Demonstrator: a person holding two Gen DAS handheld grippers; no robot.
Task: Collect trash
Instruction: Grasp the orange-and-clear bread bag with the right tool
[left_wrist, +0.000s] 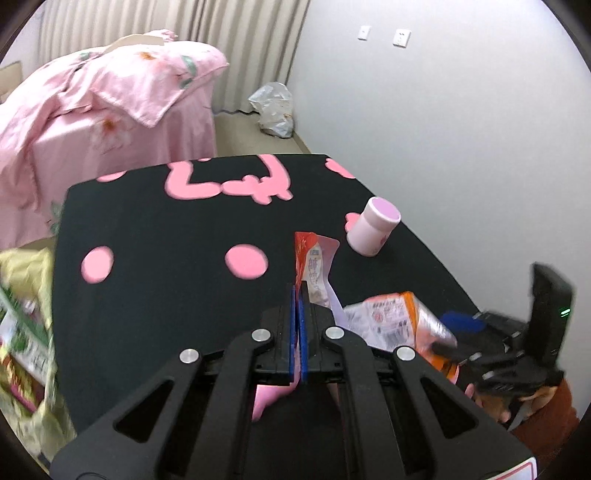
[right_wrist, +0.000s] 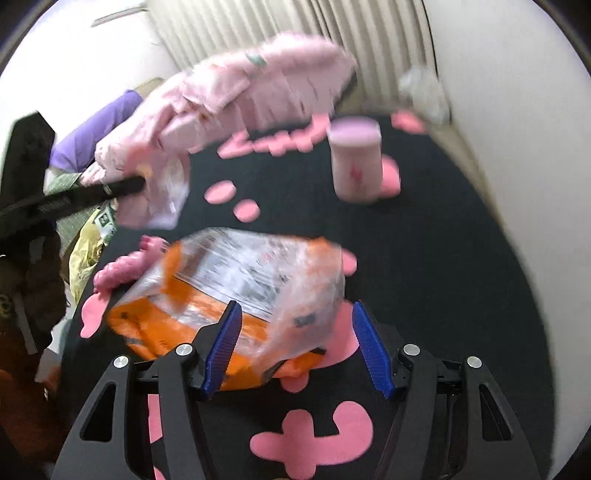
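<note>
A matt black cloth with flat pink shapes covers the tabletop (left_wrist: 155, 229). At its five o'clock edge lies a glossy, crinkled plastic bag (right_wrist: 236, 288), clear over orange, and toward two o'clock stands a smooth pale pink plastic jar (left_wrist: 373, 230). The left gripper (left_wrist: 298, 291) is matt black plastic with ribbed blue pads and bright metal pins, pinching a shiny red and white foil wrapper (left_wrist: 314, 258).

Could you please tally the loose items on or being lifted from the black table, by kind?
Snack wrappers: 2, the red and white wrapper pinched in the left gripper, and the orange and clear bag between the right gripper's open jaws.
Pink cups: 1, the pink cup standing on the table.
Total: 3
</note>
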